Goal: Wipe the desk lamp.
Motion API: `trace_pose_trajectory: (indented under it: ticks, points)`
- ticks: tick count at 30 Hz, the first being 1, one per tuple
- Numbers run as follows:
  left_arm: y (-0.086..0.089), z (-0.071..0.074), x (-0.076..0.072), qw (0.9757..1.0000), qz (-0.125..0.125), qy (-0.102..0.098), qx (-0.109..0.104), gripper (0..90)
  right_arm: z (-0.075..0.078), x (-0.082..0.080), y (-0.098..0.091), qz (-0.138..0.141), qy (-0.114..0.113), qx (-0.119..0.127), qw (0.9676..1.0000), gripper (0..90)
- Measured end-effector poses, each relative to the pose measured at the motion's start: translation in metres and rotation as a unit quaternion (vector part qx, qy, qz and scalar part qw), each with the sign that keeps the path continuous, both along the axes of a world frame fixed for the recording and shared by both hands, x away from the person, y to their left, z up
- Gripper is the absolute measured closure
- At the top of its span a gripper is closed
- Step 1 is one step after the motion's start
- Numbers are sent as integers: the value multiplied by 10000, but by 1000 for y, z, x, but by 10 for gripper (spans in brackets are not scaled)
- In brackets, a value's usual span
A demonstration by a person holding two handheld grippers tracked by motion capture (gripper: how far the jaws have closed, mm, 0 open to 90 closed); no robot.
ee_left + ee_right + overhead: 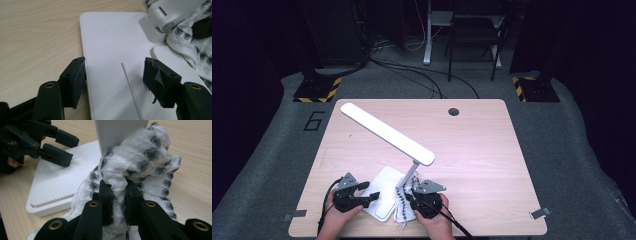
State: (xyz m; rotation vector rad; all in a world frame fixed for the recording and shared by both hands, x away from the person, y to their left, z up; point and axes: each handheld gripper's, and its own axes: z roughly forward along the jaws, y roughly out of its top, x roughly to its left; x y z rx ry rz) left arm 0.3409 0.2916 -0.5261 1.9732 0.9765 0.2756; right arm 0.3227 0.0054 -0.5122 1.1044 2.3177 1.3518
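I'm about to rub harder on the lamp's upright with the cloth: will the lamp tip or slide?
Probably steady: the lamp stands on a broad flat base, with the left tongs open astride its edge. The long head overhangs the base, so hard sideways pushes might rock it. The cloth looks floppy and should cushion pressure.

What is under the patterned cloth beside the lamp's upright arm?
The patterned cloth lies partly on the lamp base and partly on the table. The right gripper pinches it. The base's edge beneath it is covered.
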Motion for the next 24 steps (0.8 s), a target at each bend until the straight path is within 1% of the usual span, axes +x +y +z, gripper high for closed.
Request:
trace_pose_trajectory:
  ticks: [3,4,5,6,8,9,10,11,12,13,14,15,16,17,18,19,20,21,22,23,24]
  points:
    - [-3,-1,0,10000,-20,-42,-13,348,1,4,-4,-12,-55,-4,10000,782]
    - [-4,0,0,10000,-82,8,14,348,1,5,-6,-45,-48,-18,10000,782]
    - [-5,0,-1,10000,-80,-1,18,348,2,5,-7,-87,-19,0,10000,782]
    - [-6,0,-1,10000,-90,-7,15,348,2,7,-9,-124,-52,-13,9999,781]
    - [-8,1,-3,9999,-110,20,0,349,3,9,-13,-149,-46,-4,9999,780]
    - [-8,1,-2,9997,-222,11,77,349,3,11,-15,-164,-90,-9,9998,780]
    - [-11,1,-3,9998,-183,-6,51,349,4,11,-16,-199,-79,-5,9998,780]
    - [-11,1,-3,9997,-240,-25,82,349,4,12,-18,-243,-59,-2,9997,780]
    - [-13,1,-5,9997,-228,-11,55,349,4,13,-19,-264,-64,17,9996,779]
    - [-14,2,-5,9995,-291,-51,85,349,4,14,-21,-273,-62,40,9996,779]
    - [-16,2,-6,9996,-280,-17,60,349,5,16,-23,-297,-88,20,9995,779]
    - [-16,3,-6,9993,-348,-41,92,349,5,16,-24,-328,-69,16,9994,779]
    - [-19,3,-7,9995,-319,-20,55,349,6,17,-26,-358,-66,21,9993,779]
    - [-19,3,-7,9993,-378,-23,77,349,6,18,-27,-375,-51,41,9993,779]
    - [-21,3,-8,9993,-362,-50,63,349,6,18,-28,-378,-51,53,9993,779]
    - [-22,4,-8,9990,-420,-59,118,349,6,19,-29,-365,-53,20,9993,779]
    - [-23,4,-9,9991,-402,-40,100,349,6,20,-30,-367,-46,24,9993,778]
    - [-23,4,-9,9990,-436,-43,124,349,6,20,-30,-384,-32,29,9993,778]
    - [-24,4,-10,9992,-393,-18,101,349,6,21,-31,-370,-42,7,9993,777]
    - [-24,4,-11,9993,-370,-38,68,349,7,21,-31,-377,-27,-7,9993,777]
    - [-24,4,-11,9991,-410,-3,69,349,7,21,-31,-399,-36,-13,9992,776]
